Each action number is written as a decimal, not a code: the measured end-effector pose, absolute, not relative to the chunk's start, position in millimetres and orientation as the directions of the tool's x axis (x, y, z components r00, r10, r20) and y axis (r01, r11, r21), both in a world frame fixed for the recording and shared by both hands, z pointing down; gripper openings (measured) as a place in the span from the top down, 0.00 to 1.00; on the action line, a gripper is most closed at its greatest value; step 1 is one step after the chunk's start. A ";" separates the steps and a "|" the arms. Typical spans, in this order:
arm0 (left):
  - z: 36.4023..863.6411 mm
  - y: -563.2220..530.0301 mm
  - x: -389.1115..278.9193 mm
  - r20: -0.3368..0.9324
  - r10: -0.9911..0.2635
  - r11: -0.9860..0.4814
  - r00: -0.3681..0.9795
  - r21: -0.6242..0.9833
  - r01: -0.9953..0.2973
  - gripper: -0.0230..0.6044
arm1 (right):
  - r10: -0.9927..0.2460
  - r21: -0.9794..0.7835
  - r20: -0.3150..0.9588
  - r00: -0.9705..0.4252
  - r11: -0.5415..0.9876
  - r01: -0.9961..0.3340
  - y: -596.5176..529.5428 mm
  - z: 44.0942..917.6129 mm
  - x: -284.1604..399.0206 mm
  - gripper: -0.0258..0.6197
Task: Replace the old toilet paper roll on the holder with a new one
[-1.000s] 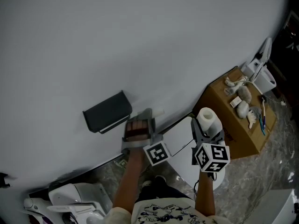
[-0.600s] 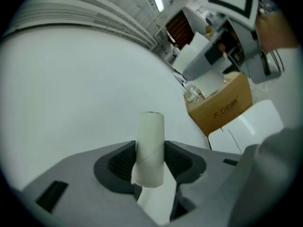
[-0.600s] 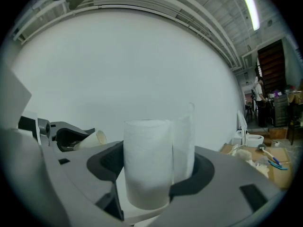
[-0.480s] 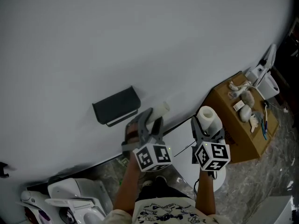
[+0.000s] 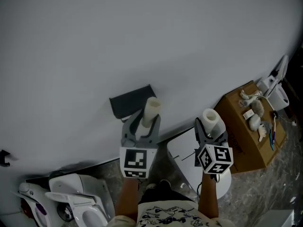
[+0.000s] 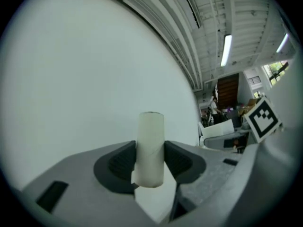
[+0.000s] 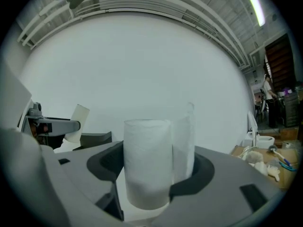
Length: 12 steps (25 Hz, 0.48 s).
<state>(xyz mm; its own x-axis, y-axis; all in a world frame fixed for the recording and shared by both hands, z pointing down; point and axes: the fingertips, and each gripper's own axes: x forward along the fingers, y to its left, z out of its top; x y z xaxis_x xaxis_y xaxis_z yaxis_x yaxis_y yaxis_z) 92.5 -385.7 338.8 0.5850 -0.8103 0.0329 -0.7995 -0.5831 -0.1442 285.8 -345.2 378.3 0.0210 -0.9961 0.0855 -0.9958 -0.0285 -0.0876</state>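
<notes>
My left gripper [image 5: 142, 123] is shut on the old roll, a thin pale cardboard tube [image 5: 151, 109] that stands upright between the jaws just in front of the dark grey holder [image 5: 129, 101] on the white wall. The left gripper view shows the tube [image 6: 150, 148] pinched on both sides by the pads of the left gripper [image 6: 150, 163]. To the right, my right gripper [image 5: 209, 132] is shut on the new white toilet paper roll [image 5: 211, 119], also upright. In the right gripper view the new roll [image 7: 147, 161] fills the right gripper [image 7: 154, 170], with a loose sheet hanging beside it.
A brown cardboard box [image 5: 242, 137] with small items on top stands at the right by the wall. A round white lid or seat [image 5: 185, 156] lies below my grippers. White and purple appliances [image 5: 71, 203] sit on the floor at the lower left.
My left gripper has risen and rolled, turning the tube from lying sideways to standing upright in front of the holder. The right gripper has kept its grip and hardly shifted.
</notes>
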 end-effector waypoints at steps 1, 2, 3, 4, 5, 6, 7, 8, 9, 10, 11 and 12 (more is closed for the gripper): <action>337.4 -386.0 82.0 0.024 -0.822 -0.568 0.569 -0.118 -0.815 0.66 | -0.996 -0.088 0.084 0.015 -0.023 -0.996 -346.4 378.3 282.1 0.49; 335.9 -385.9 71.2 0.014 -0.834 -0.551 0.552 -0.091 -0.829 0.66 | -0.997 -0.090 0.082 0.009 -0.016 -0.996 -347.5 378.6 278.3 0.49; 333.4 -385.5 60.2 0.000 -0.844 -0.535 0.536 -0.064 -0.843 0.66 | -0.997 -0.092 0.082 0.002 -0.010 -0.996 -348.7 379.1 274.2 0.49; 330.7 -384.8 49.1 -0.016 -0.854 -0.519 0.520 -0.035 -0.854 0.66 | -0.997 -0.094 0.081 -0.006 -0.002 -0.996 -349.9 379.7 269.9 0.49; 328.5 -384.1 38.1 -0.033 -0.863 -0.504 0.504 -0.005 -0.864 0.66 | -0.997 -0.097 0.080 -0.014 0.006 -0.995 -351.2 380.2 265.5 0.49; 326.9 -383.5 27.3 -0.047 -0.872 -0.488 0.487 0.023 -0.873 0.66 | -0.997 -0.099 0.079 -0.023 0.015 -0.995 -352.6 380.5 261.2 0.49; 325.6 -382.9 17.1 -0.058 -0.881 -0.472 0.469 0.046 -0.880 0.66 | -0.996 -0.101 0.078 -0.031 0.023 -0.995 -353.8 380.7 257.1 0.49; 324.5 -382.5 8.0 -0.066 -0.889 -0.457 0.454 0.061 -0.887 0.66 | -0.996 -0.102 0.078 -0.040 0.032 -0.994 -355.1 380.9 253.0 0.49; 323.3 -382.3 0.2 -0.071 -0.895 -0.445 0.441 0.069 -0.893 0.66 | -0.996 -0.104 0.079 -0.048 0.040 -0.994 -356.4 380.9 249.1 0.49; 322.0 -382.2 -6.3 -0.074 -0.900 -0.435 0.431 0.071 -0.897 0.66 | -0.995 -0.104 0.080 -0.056 0.047 -0.993 -357.9 381.1 245.4 0.49; 320.8 -382.1 -11.6 -0.075 -0.903 -0.428 0.423 0.071 -0.901 0.66 | -0.995 -0.104 0.082 -0.063 0.055 -0.993 -359.2 381.4 241.6 0.49; 320.0 -381.8 -16.1 -0.076 -0.906 -0.422 0.417 0.069 -0.904 0.66 | -0.994 -0.104 0.084 -0.071 0.062 -0.993 -360.4 381.9 237.7 0.49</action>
<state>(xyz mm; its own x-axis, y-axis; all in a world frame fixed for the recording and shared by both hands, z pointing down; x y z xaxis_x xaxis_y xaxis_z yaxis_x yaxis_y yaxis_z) -16.1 -381.8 320.0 0.4169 -0.9058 -0.0760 -0.9040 -0.4219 0.0690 237.7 -360.4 381.9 -0.0707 -0.9940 0.0837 -0.9926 0.0618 -0.1041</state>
